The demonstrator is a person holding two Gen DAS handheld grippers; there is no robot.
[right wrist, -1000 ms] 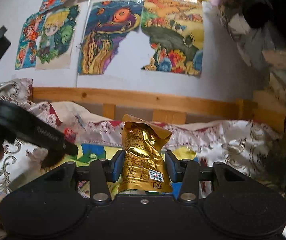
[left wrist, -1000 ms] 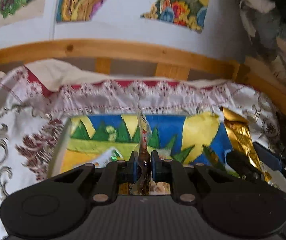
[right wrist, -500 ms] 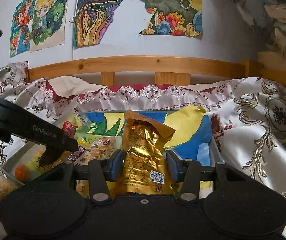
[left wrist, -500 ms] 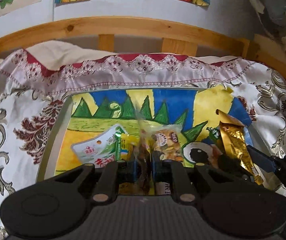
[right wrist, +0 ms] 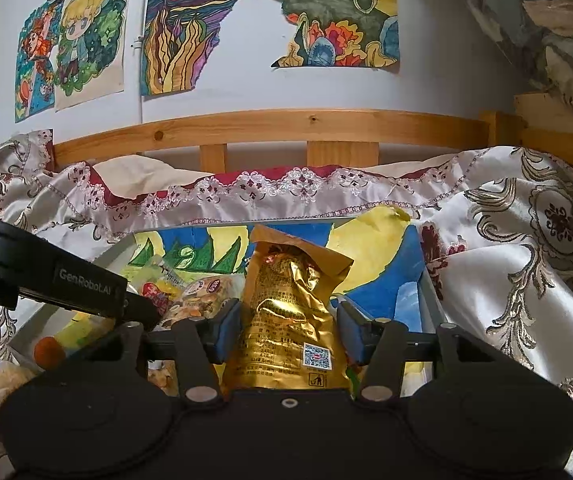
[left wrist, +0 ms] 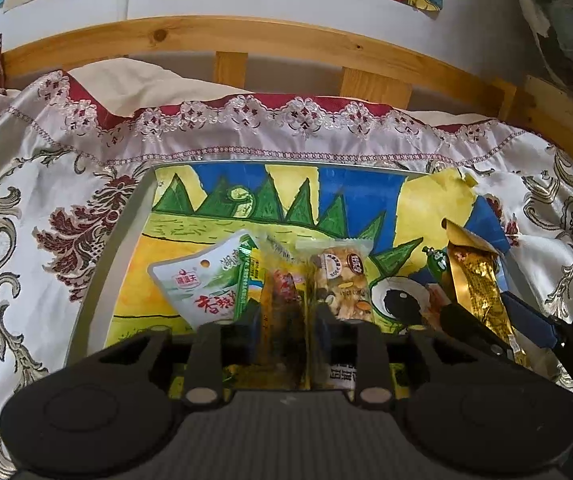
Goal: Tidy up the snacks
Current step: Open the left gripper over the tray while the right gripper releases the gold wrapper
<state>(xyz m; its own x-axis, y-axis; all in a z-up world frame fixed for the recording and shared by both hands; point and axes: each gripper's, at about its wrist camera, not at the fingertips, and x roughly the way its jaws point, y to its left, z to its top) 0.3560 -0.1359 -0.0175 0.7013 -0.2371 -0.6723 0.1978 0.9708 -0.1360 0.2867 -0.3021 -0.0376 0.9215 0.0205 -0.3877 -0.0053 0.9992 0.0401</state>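
We see the left gripper (left wrist: 286,320) at lower centre of its view; its jaws have just been opening to a narrow gap, with a yellow snack packet (left wrist: 282,292) standing between the fingers, pads clear of it. The right gripper (right wrist: 290,322) has also just been opening: its fingers stand moderately wide around the gold snack bag (right wrist: 286,320), with gaps either side. Both snacks sit in the tray (left wrist: 102,264) lined with a painted drawing.

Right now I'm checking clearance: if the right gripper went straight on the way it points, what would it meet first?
Probably the gold snack bag, standing between the right gripper's just-opened jaws; beyond it, the tray's painted floor.
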